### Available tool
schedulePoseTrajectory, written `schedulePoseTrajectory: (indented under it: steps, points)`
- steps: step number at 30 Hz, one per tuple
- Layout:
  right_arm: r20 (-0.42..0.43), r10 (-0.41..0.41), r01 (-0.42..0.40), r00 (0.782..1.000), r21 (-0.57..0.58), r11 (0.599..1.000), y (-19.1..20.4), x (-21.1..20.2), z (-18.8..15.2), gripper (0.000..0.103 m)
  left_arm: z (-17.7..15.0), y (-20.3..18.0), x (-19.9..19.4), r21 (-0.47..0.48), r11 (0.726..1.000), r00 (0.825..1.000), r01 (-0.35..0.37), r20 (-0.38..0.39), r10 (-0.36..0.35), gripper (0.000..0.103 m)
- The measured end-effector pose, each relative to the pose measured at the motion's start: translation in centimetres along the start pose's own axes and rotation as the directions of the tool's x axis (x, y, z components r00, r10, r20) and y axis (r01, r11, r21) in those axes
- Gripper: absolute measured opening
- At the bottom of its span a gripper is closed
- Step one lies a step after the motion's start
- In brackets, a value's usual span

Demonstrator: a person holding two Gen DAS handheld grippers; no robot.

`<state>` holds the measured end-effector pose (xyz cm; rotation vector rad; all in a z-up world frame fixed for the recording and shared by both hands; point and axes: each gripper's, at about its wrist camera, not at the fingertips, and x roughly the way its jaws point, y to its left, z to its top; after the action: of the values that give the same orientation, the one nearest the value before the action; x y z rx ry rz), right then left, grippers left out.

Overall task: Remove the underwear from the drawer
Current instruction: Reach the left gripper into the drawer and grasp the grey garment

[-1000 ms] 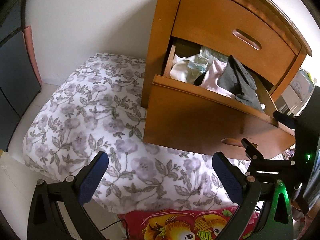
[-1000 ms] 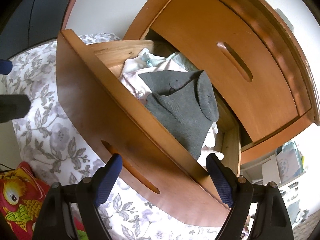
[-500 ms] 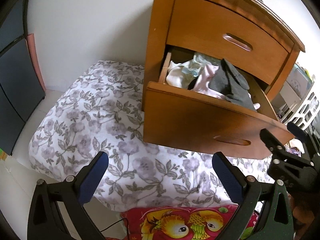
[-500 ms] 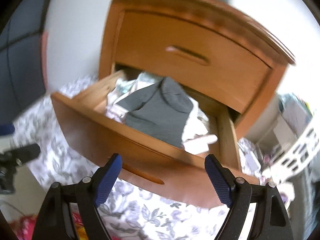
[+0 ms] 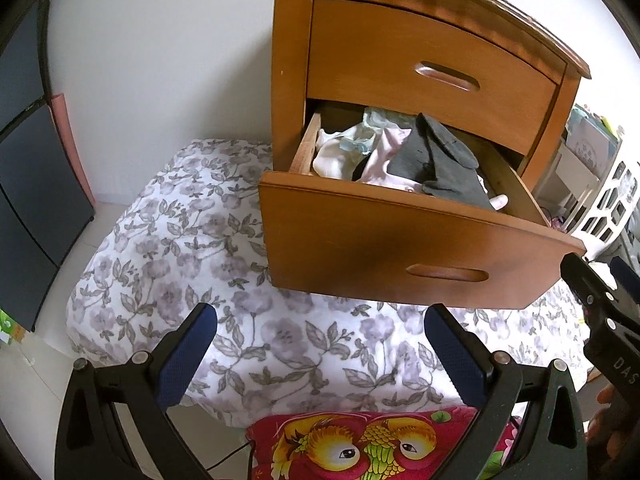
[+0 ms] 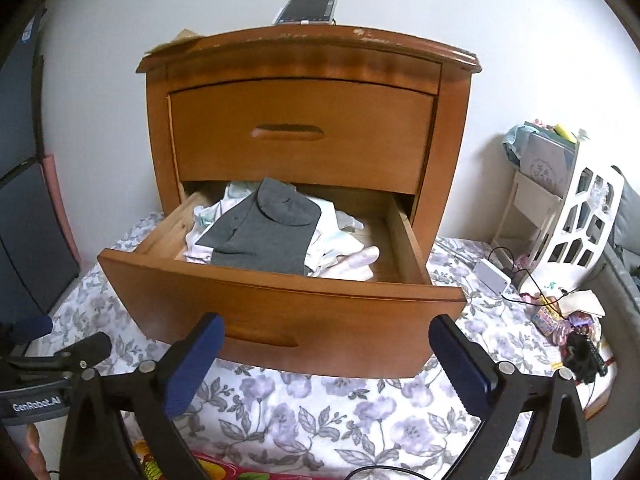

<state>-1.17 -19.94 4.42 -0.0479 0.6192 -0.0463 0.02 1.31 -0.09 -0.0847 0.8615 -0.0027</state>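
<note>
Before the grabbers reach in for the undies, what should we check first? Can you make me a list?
1. Lower wooden drawer pulled open: ok.
2. Dark grey underwear on top of the pile, uncovered: ok.
3. Right gripper open and empty: ok.
4. Left gripper open and empty: ok.
5. Right gripper lined up with the drawer: ok, but it sits in front of the drawer face, not above the clothes.
6. Grey underwear free of the pale clothes beneath: cannot tell.
</note>
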Motion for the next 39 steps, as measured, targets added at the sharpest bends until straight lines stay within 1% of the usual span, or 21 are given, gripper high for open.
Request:
schedulePoseTrajectory:
  steps: [8,12,13,15,16,18,20,22,25,28,32,36,39]
  points:
    - [0.016,-0.006,0.006,1.000,0.034,0.999,-0.8,0.0,-0.6,0.103,-0.2,-0.1,0.3,-0.008,1.000,0.999,-0.016,0.028,0.016,0.103]
    - [0.038,-0.013,0.011,0.999,0.041,0.999,-1.1,0.1,-0.9,0.103,0.1,0.1,0.8,-0.039,0.999,0.999,0.026,0.023,-0.025,0.103]
    - [0.037,-0.012,0.011,0.999,0.047,0.999,-1.2,0.2,-0.9,0.103,0.3,0.2,0.8,-0.050,0.998,0.999,0.048,0.026,-0.046,0.103]
    - [0.033,-0.016,0.014,0.999,0.063,0.998,-1.6,0.4,-1.0,0.103,0.4,0.2,0.7,-0.059,0.996,0.997,0.065,0.049,-0.062,0.103]
    - [0.031,-0.016,0.014,0.999,0.072,0.997,-1.8,0.5,-1.0,0.103,0.5,0.2,0.5,-0.059,0.996,0.995,0.064,0.076,-0.060,0.103]
    - [0.030,-0.009,0.006,1.000,0.086,0.996,-2.2,0.5,-1.0,0.103,0.7,0.0,0.3,-0.043,0.998,0.994,0.049,0.102,-0.044,0.103]
    - [0.024,-0.013,0.011,1.000,0.082,0.997,-2.2,0.7,-1.0,0.103,1.1,-0.2,0.4,-0.030,0.998,0.994,0.052,0.101,-0.049,0.103]
    - [0.013,-0.015,0.014,1.000,0.067,0.998,-2.1,0.9,-1.0,0.103,1.9,-0.4,0.4,-0.015,0.997,0.993,0.070,0.099,-0.068,0.103]
    - [-0.001,-0.004,0.004,1.000,0.062,0.998,-2.0,1.2,-1.1,0.103,3.4,-0.7,0.3,0.005,0.998,0.993,0.062,0.103,-0.062,0.103]
    - [-0.007,-0.003,0.003,1.000,0.070,0.998,-2.2,1.3,-1.1,0.103,5.5,-1.4,0.2,0.040,0.998,0.995,0.041,0.090,-0.045,0.103]
    - [0.000,-0.023,0.023,1.000,0.099,0.995,-3.0,1.3,-0.8,0.103,8.2,-2.5,0.2,0.095,0.995,0.997,0.026,0.075,-0.033,0.103]
    - [-0.007,-0.029,0.030,1.000,0.120,0.992,-3.6,1.7,-0.5,0.103,10.1,-3.4,1.1,0.121,0.990,0.996,0.067,0.045,-0.073,0.103]
    - [-0.007,-0.031,0.032,0.999,0.117,0.993,-3.6,1.9,-0.4,0.103,11.5,-4.0,3.3,0.115,0.986,0.993,0.118,-0.040,-0.114,0.103]
